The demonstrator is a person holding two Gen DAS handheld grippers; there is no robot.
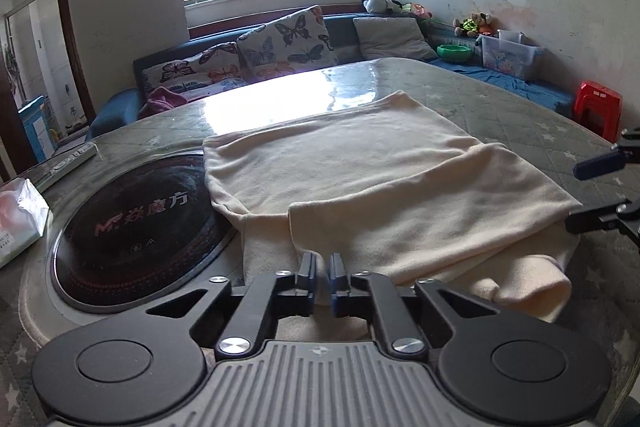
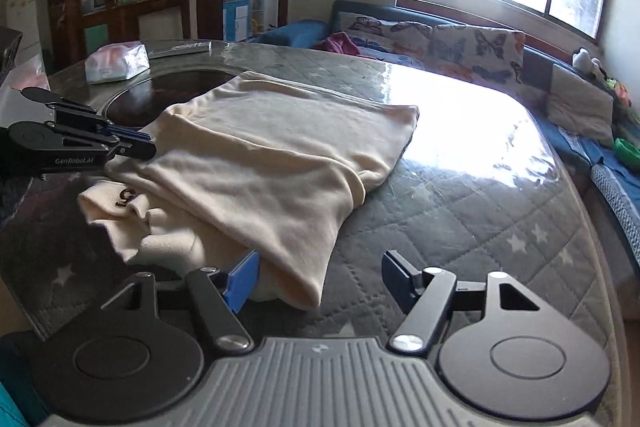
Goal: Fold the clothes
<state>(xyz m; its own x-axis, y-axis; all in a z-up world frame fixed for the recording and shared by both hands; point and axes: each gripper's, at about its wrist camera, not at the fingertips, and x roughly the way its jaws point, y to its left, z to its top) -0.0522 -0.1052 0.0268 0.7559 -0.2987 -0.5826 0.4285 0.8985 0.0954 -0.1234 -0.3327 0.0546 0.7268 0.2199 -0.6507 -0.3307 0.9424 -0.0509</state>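
A cream garment (image 1: 360, 167) (image 2: 260, 155) lies folded on the round table, a top layer folded over a lower one with a sleeve sticking out at the near edge. My left gripper (image 1: 323, 263) (image 2: 146, 145) is shut on the garment's near edge, a thin bit of cloth pinched between its blue pads. My right gripper (image 2: 320, 261) (image 1: 574, 197) stands open at the garment's other near corner. That folded corner lies between its spread fingers, the left pad (image 2: 244, 279) touching the cloth.
The table (image 2: 460, 227) has a grey quilted star cover under clear plastic. A black inset cooktop (image 1: 132, 219) lies partly under the garment. A tissue pack (image 1: 20, 215) and a remote (image 1: 76, 157) sit at the table's edge. A sofa with butterfly cushions (image 1: 288, 43) and a red stool (image 1: 598, 107) stand beyond.
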